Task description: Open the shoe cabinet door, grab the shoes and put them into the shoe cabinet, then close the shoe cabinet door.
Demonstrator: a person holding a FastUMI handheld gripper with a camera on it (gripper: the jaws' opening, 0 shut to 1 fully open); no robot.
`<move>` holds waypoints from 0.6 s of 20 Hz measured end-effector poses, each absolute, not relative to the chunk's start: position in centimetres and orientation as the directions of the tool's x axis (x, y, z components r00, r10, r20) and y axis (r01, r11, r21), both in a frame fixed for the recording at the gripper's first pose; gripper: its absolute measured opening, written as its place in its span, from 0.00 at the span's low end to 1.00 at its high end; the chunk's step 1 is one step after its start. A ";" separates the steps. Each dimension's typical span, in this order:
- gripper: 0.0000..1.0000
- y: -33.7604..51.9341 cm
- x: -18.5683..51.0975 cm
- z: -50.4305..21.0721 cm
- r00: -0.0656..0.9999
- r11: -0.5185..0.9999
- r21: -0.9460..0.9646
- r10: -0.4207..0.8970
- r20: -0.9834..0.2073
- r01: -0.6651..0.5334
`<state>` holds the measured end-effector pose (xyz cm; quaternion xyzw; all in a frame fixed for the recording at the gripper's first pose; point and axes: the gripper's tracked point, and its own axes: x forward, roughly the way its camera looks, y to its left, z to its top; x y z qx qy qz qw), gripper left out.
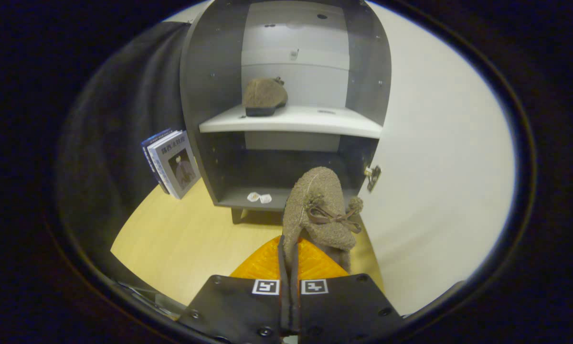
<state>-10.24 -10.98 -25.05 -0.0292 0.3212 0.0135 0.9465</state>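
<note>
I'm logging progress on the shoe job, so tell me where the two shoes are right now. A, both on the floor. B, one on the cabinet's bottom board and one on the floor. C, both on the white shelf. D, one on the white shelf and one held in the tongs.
D: one shoe sits on the white shelf of the open cabinet, while the tongs pinch the other shoe by its edge.

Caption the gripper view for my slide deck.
Claw shut on a fuzzy shoe before the open cabinet, its mate already shelved.
</note>
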 end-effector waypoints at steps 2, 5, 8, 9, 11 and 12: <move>0.03 -11.5 -8.1 -22.4 0.822 0.998 -0.051 0.003 -0.569 -0.039; 0.03 -12.6 -5.3 -18.5 0.866 0.997 -0.072 -0.005 -0.499 -0.035; 0.02 -13.5 -2.4 -16.2 0.896 0.994 -0.106 -0.015 -0.445 -0.036; 0.02 -13.5 -1.4 -15.7 0.900 0.994 -0.103 -0.014 -0.436 -0.035; 0.03 -13.6 0.5 -14.9 0.905 0.996 -0.084 -0.012 -0.424 -0.027; 0.03 -13.6 1.3 -14.4 0.908 0.996 -0.083 -0.014 -0.418 -0.023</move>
